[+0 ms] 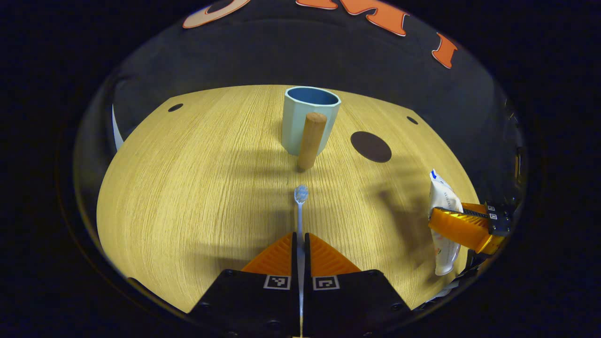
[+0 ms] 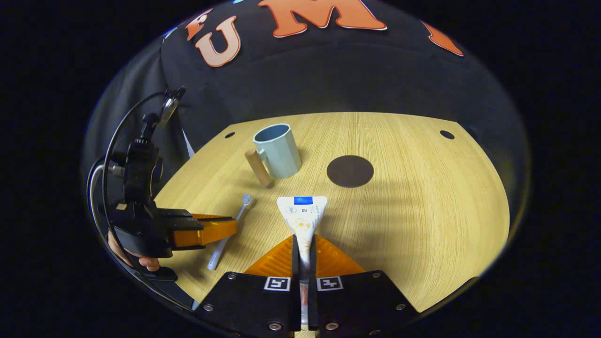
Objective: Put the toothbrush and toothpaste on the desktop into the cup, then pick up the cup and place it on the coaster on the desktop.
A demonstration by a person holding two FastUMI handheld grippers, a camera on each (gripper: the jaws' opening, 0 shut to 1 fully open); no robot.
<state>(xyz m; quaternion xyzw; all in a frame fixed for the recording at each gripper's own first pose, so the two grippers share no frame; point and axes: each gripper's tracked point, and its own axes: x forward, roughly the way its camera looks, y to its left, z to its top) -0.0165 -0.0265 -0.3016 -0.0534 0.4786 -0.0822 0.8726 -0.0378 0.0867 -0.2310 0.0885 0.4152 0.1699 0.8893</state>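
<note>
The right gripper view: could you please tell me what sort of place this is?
Probably a recording booth staged as a bathroom counter: a wooden desktop with a black cloth wall behind, bearing a cup, coaster and toothpaste.

At six o'clock, the toothbrush (image 1: 300, 206) handle vanishes between the left gripper (image 1: 300, 244) fingers; the toothpaste (image 2: 303, 218) tube's lower end hides inside the right gripper (image 2: 304, 249).

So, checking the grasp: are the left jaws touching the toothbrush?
Touching. In the left gripper view, the left gripper has both jaws closed against the toothbrush handle.
</note>
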